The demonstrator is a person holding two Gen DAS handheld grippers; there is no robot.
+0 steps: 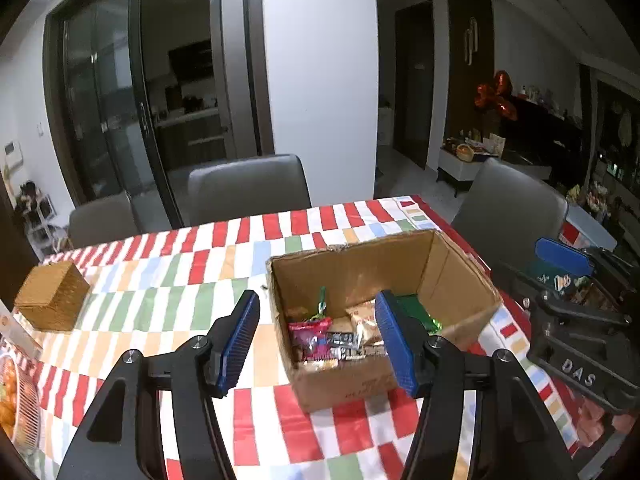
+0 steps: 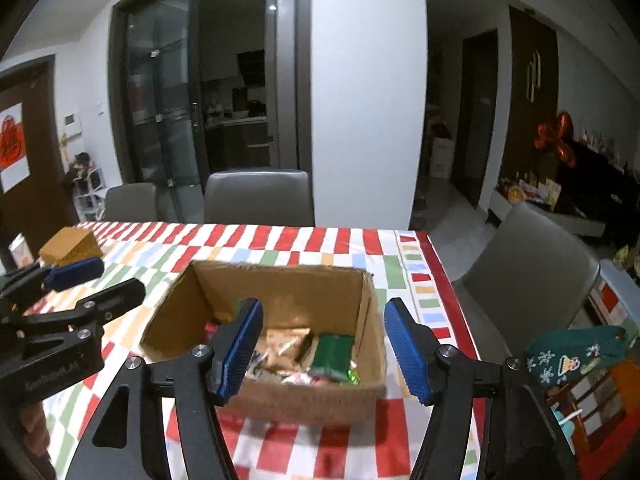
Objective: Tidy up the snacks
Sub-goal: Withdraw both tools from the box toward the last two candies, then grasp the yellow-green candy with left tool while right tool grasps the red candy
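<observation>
An open cardboard box point(image 1: 352, 264) stands on the checked tablecloth, also in the right wrist view point(image 2: 280, 280). Several wrapped snacks lie inside: a pink pack point(image 1: 310, 334), a tan pack point(image 1: 362, 320) and a green pack point(image 2: 332, 354). My left gripper point(image 1: 318, 346) is open and empty, held above the box's near left corner. My right gripper point(image 2: 326, 350) is open and empty, above the box's near side. The right gripper also shows at the right edge of the left wrist view point(image 1: 568, 280), and the left gripper at the left edge of the right wrist view point(image 2: 80, 284).
A wicker box point(image 1: 52, 296) sits at the table's far left. A plate of oranges point(image 1: 12, 400) lies at the near left edge. Grey chairs point(image 1: 248, 188) stand behind the table and one point(image 2: 532, 264) at its right end. A green patterned sock-like cloth point(image 2: 572, 354) hangs at right.
</observation>
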